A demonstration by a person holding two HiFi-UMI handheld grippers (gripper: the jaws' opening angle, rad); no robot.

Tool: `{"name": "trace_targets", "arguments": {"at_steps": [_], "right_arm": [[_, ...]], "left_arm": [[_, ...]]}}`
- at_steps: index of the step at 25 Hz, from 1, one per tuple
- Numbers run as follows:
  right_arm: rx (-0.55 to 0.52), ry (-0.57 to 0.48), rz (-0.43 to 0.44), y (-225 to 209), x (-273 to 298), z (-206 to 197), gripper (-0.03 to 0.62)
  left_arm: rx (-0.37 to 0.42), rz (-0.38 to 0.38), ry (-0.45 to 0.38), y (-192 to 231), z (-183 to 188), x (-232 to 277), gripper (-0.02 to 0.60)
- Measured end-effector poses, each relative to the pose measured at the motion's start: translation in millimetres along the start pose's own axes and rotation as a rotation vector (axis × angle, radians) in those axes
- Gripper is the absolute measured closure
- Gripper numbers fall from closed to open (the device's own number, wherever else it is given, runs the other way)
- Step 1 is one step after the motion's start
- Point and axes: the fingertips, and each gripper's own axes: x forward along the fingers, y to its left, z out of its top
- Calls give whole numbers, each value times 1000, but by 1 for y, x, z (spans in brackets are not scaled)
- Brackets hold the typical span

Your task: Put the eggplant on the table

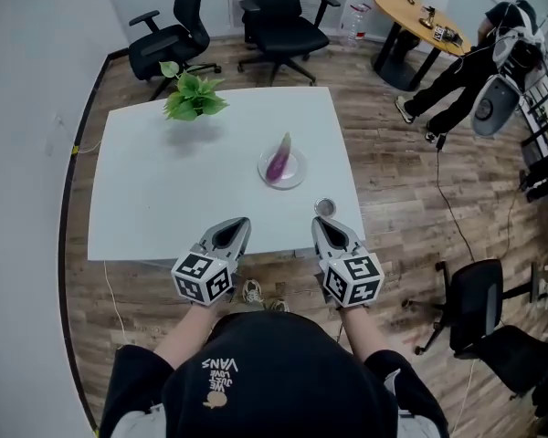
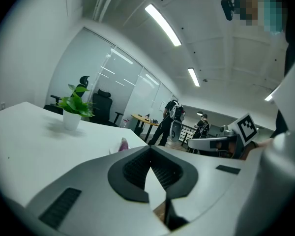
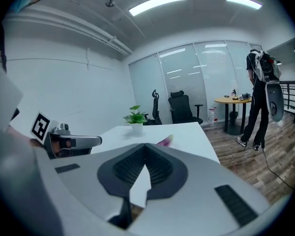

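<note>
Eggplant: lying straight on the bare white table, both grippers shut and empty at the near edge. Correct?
One thing is off. The eggplant lies on a small round plate, not on the bare table; the head view shows it. The rest holds: the left gripper and right gripper are shut and empty at the near edge.

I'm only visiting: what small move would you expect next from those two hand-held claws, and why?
Probably the right gripper reaches forward toward the eggplant, opening its jaws. The eggplant lies on a small plate farther along the table. The right gripper and the left gripper hover at the near edge, jaws together and empty.
</note>
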Motion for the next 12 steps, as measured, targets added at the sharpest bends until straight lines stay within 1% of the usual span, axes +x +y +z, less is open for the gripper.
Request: {"name": "trace_targets", "arguments": {"at_steps": [4,12], "right_arm": [[-6,-16,0,0,-7,-1,576],[6,-3,-3,0,-13,-7,576]], "left_arm": [[30,13,-16,-5,3,-4,571],[45,16,-27,-12,5,-9,571]]}}
